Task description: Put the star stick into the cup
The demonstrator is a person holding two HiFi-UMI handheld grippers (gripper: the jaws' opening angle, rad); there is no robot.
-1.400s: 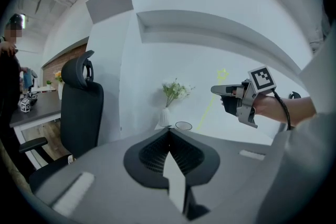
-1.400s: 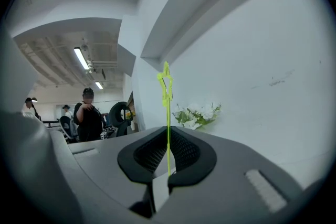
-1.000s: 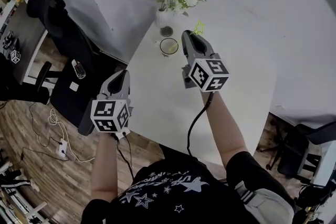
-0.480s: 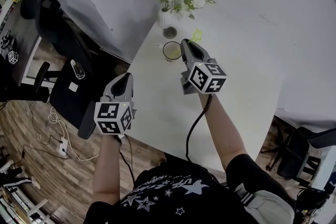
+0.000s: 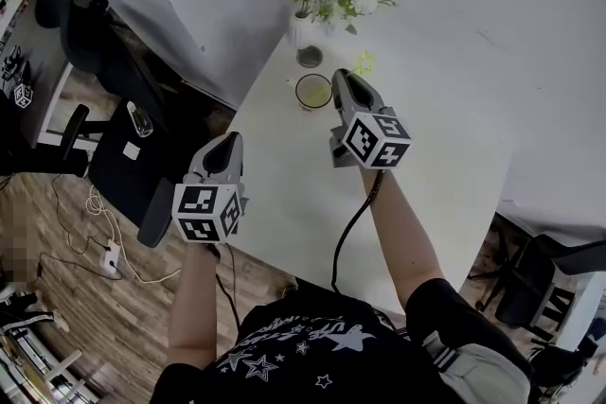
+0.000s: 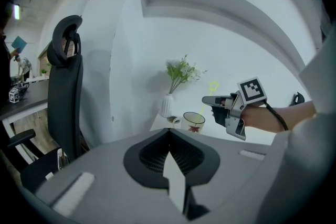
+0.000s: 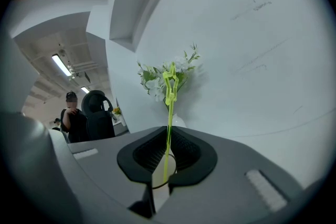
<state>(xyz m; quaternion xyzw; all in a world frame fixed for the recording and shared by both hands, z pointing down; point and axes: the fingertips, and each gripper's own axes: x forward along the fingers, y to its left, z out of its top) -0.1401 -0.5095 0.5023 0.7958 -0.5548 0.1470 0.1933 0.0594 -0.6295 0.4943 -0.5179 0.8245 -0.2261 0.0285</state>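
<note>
step in hand: you're at the release. the star stick [image 7: 169, 81] hangs over the cup [image 5: 313, 91] and you haven't let go of it yet.
right gripper [image 7: 168, 132]: its jaws sit close on the stick's thin shaft, low down, and are just starting to open. the shaft is between the pads and the star end stands up above them.
left gripper [image 6: 169, 132]: jaws together with nothing between them. you're holding it out past the near left edge of the table [image 5: 284, 203], well apart from the cup.
where the stick is: it leans a little, with the star up and to the right of the cup's rim. the lower end points down into the mouth. the right gripper view shows the rim's arc right under the jaws, but i can't tell if the tip is past the rim.
cup: upright on the white table, just in front of the vase of flowers [image 5: 301, 31] and just left of your right gripper's tips.
next move, as i judge it: keep the shaft over the opening while the jaws part so the stick slides in. then lift straight up so you don't catch the star.
watch for: the lean could drop the stick onto the rim or tip it out toward the vase.
</note>
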